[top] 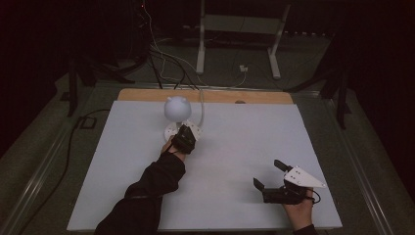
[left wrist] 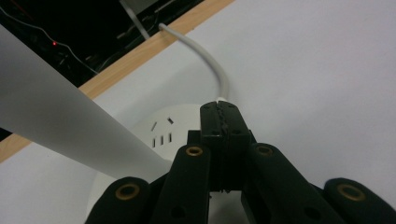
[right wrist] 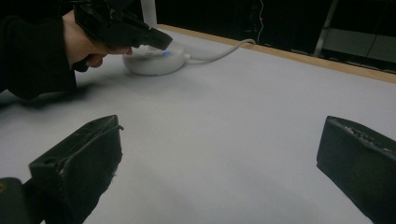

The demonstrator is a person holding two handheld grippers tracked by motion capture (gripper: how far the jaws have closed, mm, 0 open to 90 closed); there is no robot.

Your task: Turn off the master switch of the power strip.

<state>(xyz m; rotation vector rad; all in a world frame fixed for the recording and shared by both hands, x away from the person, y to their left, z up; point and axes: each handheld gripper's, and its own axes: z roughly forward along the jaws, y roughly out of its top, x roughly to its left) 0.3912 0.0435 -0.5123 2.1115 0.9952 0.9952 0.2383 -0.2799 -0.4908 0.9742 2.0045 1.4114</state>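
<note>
Your left gripper [top: 188, 135], fingers closed on nothing, presses the round white plastic lamp base [left wrist: 161, 133]; next, lift away. Right gripper [top: 274, 177] rests wide open, empty.

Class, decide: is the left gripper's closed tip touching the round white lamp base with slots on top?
Cannot tell. In the left gripper view the left gripper sits shut directly over the round white lamp base, but no contact or gap shows plainly.
</note>
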